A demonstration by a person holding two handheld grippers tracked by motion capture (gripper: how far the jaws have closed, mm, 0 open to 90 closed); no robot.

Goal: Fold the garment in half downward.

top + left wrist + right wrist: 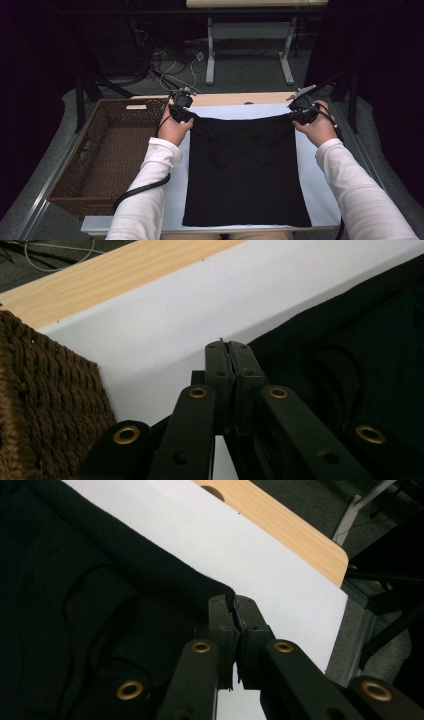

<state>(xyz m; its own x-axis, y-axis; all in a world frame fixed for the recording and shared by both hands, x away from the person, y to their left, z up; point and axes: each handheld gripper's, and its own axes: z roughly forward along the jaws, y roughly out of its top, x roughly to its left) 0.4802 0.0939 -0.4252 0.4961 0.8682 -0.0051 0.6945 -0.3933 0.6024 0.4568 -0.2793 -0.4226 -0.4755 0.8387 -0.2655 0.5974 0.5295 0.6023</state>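
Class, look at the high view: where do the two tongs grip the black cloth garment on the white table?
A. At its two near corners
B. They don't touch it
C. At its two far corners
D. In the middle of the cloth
C: the left tongs and the right tongs are shut on the far corners of the black cloth garment, which lies on the white table.

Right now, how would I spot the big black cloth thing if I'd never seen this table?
Look at the white sheet covering the table; a brown woven basket sits at its left side. The black cloth lies spread in the middle of the sheet, its far corners pinched by the left claw and the right claw. It is the only dark, soft, flat thing there.
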